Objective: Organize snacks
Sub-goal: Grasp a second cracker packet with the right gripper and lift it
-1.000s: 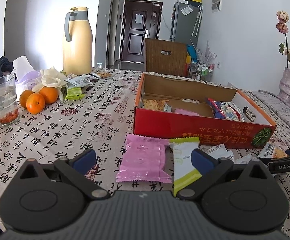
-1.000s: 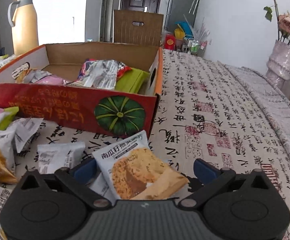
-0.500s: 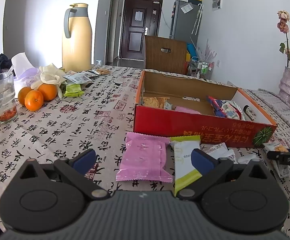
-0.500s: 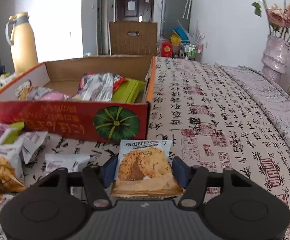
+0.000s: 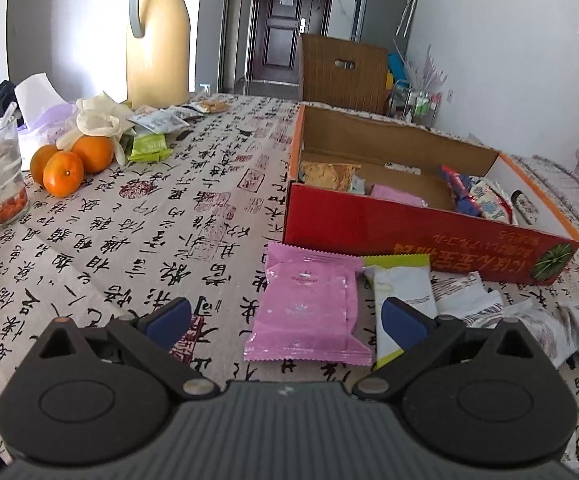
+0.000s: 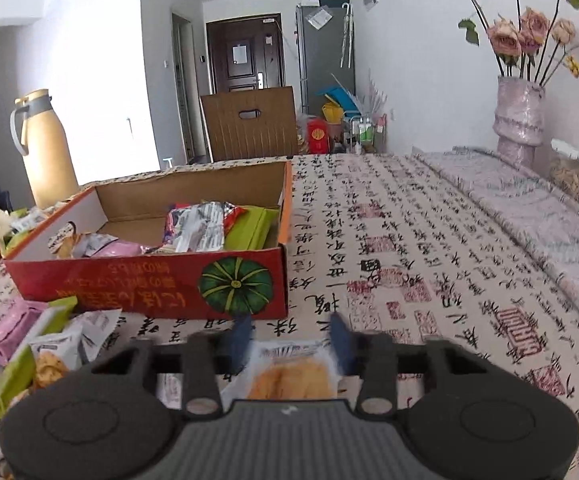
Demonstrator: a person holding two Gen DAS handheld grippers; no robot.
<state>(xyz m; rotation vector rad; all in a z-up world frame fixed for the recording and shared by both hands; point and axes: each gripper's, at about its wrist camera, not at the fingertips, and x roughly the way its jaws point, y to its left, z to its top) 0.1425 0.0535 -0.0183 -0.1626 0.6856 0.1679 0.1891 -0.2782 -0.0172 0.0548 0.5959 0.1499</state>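
Had just been drawing the right tool (image 6: 290,334) in, down to a narrow gap, on a biscuit packet (image 6: 289,376) pinched by its side edges, just in front of the red cardboard box (image 6: 149,284). Could not tell through the blur whether lifted clear of the tabletop (image 6: 429,240). Held the left tool (image 5: 285,320) spread wide and empty, low over a pink packet (image 5: 309,308) lying flat on the tabletop before the box's front wall. Judged the likeliest failure a slip: gripped only slack, glossy film by its edges, so could have lost the packet to any quick swing or tilt, dropping it short among the loose packets (image 6: 49,356) beside the box. Could equally have buckled the wrapper or cracked the biscuit by squeezing further. Risked snagging the packet's hanging end on the front wall if carried across too low, shoving the light box along the tabletop. Risked, too, crossing paths with the left tool, working close by on the same side of the box.
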